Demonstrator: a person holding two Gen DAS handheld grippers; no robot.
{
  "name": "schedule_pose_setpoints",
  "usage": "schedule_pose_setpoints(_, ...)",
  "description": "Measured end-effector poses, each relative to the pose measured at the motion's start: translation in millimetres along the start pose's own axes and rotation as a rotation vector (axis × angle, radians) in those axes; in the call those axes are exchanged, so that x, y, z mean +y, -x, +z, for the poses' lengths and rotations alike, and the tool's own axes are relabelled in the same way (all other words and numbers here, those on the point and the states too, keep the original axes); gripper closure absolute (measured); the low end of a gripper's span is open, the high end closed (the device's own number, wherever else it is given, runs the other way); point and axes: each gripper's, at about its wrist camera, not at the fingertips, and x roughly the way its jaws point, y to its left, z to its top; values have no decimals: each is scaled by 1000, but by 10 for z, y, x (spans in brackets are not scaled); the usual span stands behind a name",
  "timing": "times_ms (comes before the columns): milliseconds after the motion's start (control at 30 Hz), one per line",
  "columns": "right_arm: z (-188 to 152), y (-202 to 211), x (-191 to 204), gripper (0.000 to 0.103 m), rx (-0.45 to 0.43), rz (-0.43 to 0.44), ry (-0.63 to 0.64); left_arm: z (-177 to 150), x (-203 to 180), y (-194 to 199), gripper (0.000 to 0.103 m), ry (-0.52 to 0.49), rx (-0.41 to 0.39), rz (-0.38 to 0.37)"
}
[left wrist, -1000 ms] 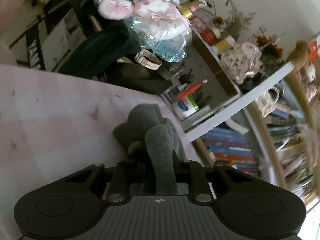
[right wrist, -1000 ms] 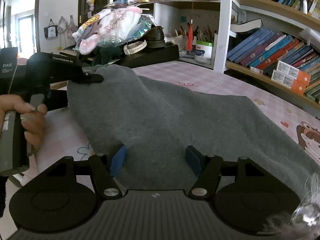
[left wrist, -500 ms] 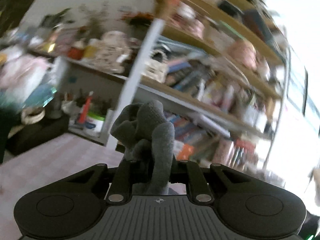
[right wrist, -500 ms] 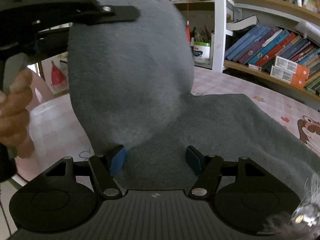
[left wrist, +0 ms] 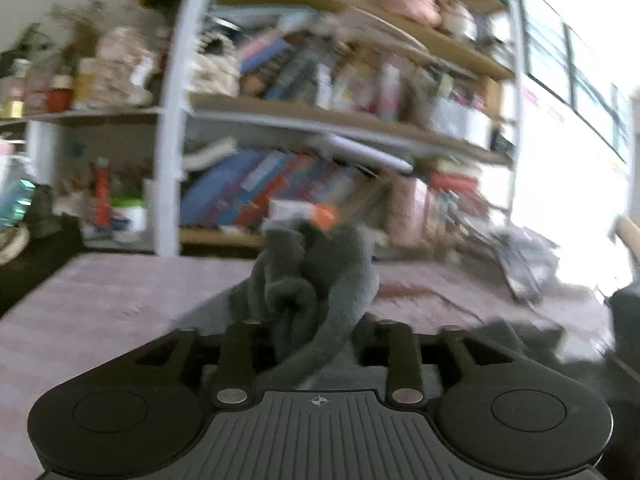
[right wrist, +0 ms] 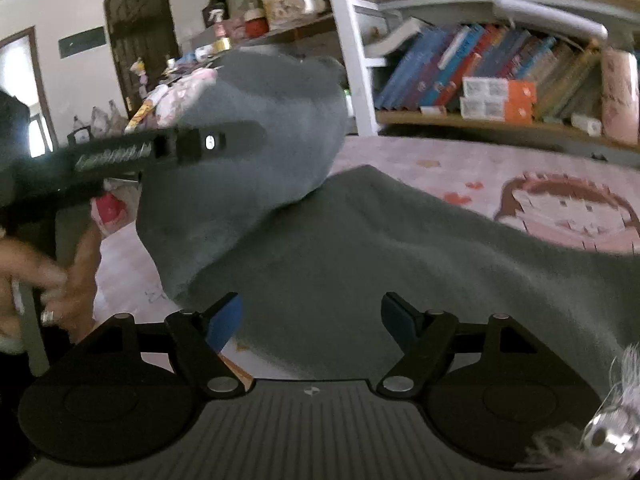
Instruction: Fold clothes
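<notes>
A grey fleece garment [right wrist: 360, 248] lies on the pink patterned tablecloth [right wrist: 460, 160]. My left gripper [left wrist: 316, 332] is shut on a bunched corner of the garment [left wrist: 312, 276] and holds it up over the rest of the cloth. In the right wrist view the left gripper [right wrist: 248, 136] shows as a black arm at the left, with the lifted flap folding over toward the right. My right gripper [right wrist: 312, 316] is open, its blue pads [right wrist: 226, 320] resting on the flat part of the garment with nothing between them.
A bookshelf [right wrist: 480, 80] full of books stands along the far edge of the table. A white shelf post [left wrist: 168, 120] and jars sit at the back left. The person's hand [right wrist: 68, 276] holds the left gripper's handle.
My left gripper has lifted the grey corner and swung it up and across toward the bookshelf side, folding the flap over. The right gripper has stayed open on the cloth.
</notes>
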Motion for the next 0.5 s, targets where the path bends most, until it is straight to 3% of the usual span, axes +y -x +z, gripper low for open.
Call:
schedule_pose_setpoints(33, -19, 11, -25, 26, 5, 3, -14, -29, -62, 16, 47, -23, 16, -23)
schedule_pose_setpoints(67, -27, 6, -44, 26, 10, 9, -28, -49, -111, 61, 30, -47, 17, -33)
schedule_pose_setpoints(100, -34, -1, -62, 25, 16, 15, -41, -70, -159, 106, 25, -72, 17, -44)
schedule_pose_setpoints(233, -38, -23, -107, 22, 24, 36, -83, -57, -129, 357, 21, -66, -41, -105)
schedule_pose_setpoints(333, -12, -48, -155, 21, 26, 62, -134, -70, 61, 379, 22, -1, -43, -61)
schedule_pose_setpoints(367, 10, -67, -184, 21, 28, 74, -162, -102, 114, 329, 26, 11, -14, -21)
schedule_pose_setpoints(467, 77, -120, -301, 22, 36, 100, -273, -257, 293, 186, 64, 61, 82, 53)
schedule_pose_setpoints(500, 98, -140, -344, 22, 40, 107, -315, -310, 345, 158, 68, 80, 99, 47)
